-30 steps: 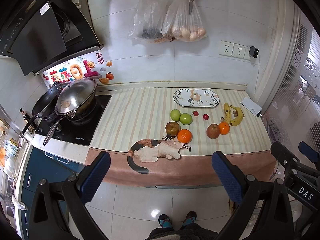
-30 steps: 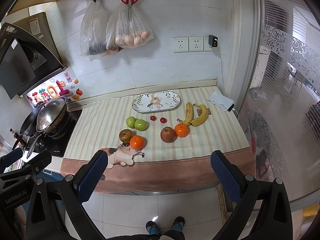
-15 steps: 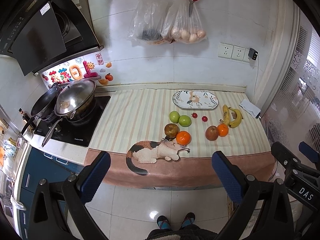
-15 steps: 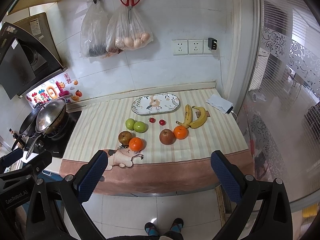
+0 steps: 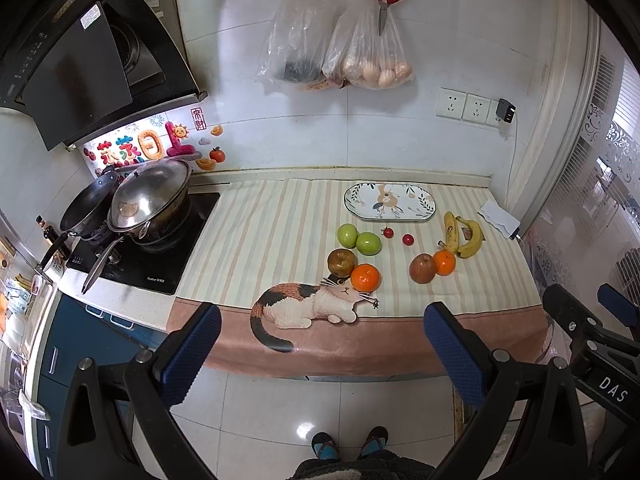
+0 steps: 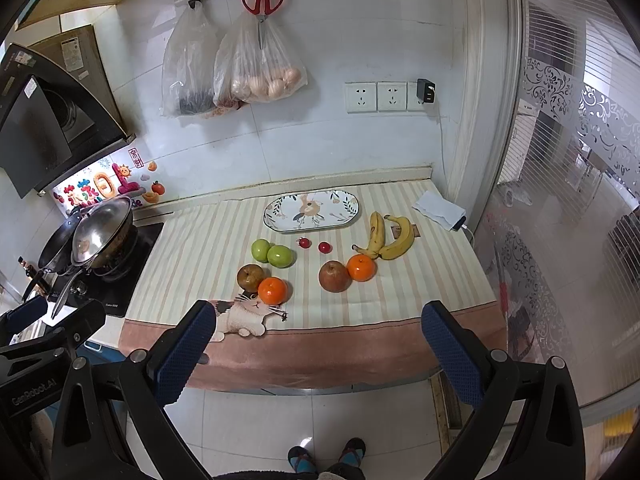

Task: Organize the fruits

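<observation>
Fruits lie scattered on the striped cloth (image 6: 200, 256) in front of the oval plate (image 6: 312, 211), which holds none of them. Just before the plate sit two cherry tomatoes (image 6: 314, 245). To the plate's left-front are two green apples (image 6: 272, 253) touching each other, and nearer the counter edge a brown pear (image 6: 250, 277) pressed against an orange (image 6: 273, 290). To the plate's right-front lie two bananas (image 6: 386, 236), with a second orange (image 6: 361, 267) against a reddish apple (image 6: 334, 276) just before them.

The left gripper (image 5: 322, 354) and the right gripper (image 6: 312, 352) both hang out over the floor, well short of the counter edge and far from the plate. Each has its jaws spread wide and grips nothing. The task looks barely begun: no fruit has been sorted or moved onto the plate, by the look of it.

Several things could go wrong from here. The round fruits rest in touching pairs, so closing on one could nudge its neighbour and send it rolling toward the cloth's front edge and off the counter. The cherry tomatoes are small and probably soft; too hard a squeeze could burst them. The cloth overhangs the counter, and a finger catching it could drag the whole arrangement. Whether the bananas are joined at the stem is hard to tell at this distance, so lifting one may pull the other along.
</observation>
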